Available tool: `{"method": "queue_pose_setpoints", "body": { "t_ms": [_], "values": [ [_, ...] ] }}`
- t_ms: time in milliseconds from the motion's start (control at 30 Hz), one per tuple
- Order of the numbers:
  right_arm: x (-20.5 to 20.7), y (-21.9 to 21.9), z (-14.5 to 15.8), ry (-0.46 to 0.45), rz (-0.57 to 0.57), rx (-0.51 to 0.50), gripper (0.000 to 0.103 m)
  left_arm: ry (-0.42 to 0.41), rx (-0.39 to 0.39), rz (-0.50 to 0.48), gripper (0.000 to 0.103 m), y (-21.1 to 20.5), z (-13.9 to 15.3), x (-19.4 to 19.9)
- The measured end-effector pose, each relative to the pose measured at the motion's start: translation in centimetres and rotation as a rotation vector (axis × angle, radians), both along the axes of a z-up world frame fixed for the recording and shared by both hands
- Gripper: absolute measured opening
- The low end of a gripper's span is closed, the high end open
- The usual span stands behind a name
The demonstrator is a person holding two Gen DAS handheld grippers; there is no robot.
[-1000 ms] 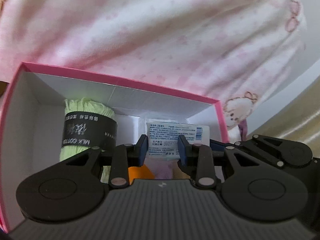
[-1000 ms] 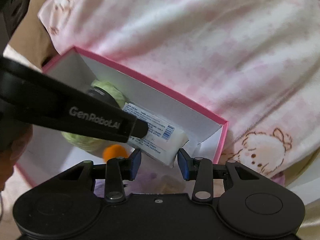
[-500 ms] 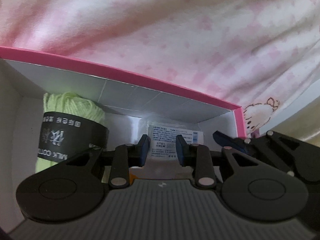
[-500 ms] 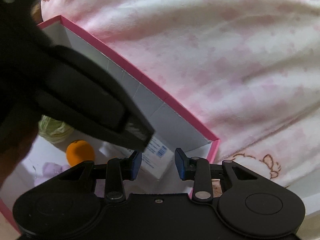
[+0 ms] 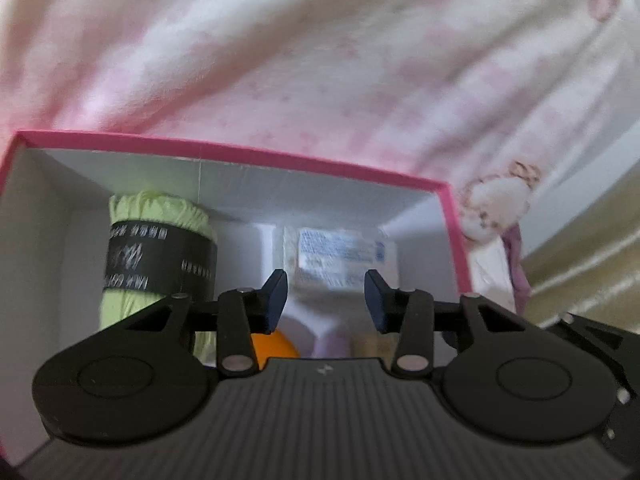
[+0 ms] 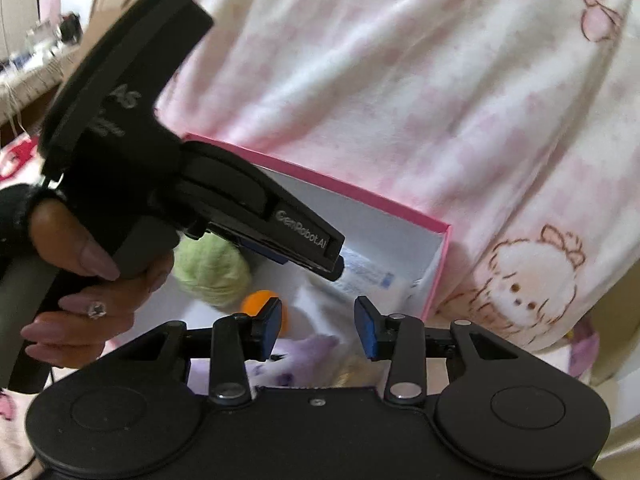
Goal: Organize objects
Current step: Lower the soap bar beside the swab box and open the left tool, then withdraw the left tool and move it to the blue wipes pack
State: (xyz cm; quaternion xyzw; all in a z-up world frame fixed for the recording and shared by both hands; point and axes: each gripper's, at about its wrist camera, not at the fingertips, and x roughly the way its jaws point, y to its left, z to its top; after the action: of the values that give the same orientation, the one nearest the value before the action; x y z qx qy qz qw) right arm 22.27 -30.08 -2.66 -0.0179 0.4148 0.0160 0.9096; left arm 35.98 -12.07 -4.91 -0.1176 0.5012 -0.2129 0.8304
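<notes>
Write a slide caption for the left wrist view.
Open left gripper above a pink box holding green yarn, a labelled packet and an orange ball.

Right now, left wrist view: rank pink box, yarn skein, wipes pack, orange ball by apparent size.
1. pink box
2. yarn skein, wipes pack: look alike, no ranking; the pack is blurred and partly hidden.
3. orange ball: smallest, but mostly hidden behind the gripper, so true size unsure.
</notes>
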Motion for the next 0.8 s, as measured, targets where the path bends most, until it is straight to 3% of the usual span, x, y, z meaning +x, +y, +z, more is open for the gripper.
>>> {"method": "queue_pose_setpoints", "body": {
  "t_ms": [267, 433, 500, 667, 800],
  "values": [
    [-2.8, 0.4, 3.1, 0.014, 0.025, 0.114, 0.050, -0.034, 0.104, -0.018, 0.056, 1.4, 5.2, -5.4],
    [-4.8, 2.1, 5.2, 0.023, 0.049, 0.104, 0.055, -0.085, 0.183, -0.009, 0.063, 3.1, 8.1, -9.2],
    [-6.0, 2.0, 6.0, 0.029, 0.053, 0.117, 0.062, -0.104, 0.220, -0.007, 0.066, 3.5, 9.4, -10.9],
    [-9.2, 2.5, 8.2, 0.038, 0.082, 0.108, 0.067, -0.116, 0.253, -0.010, 0.073, 5.1, 12.0, -14.9],
    [-11.7, 2.7, 9.7, 0.034, 0.108, 0.096, 0.076, -0.146, 0.280, -0.005, 0.078, 5.9, 13.6, -17.9]
  ]
}}
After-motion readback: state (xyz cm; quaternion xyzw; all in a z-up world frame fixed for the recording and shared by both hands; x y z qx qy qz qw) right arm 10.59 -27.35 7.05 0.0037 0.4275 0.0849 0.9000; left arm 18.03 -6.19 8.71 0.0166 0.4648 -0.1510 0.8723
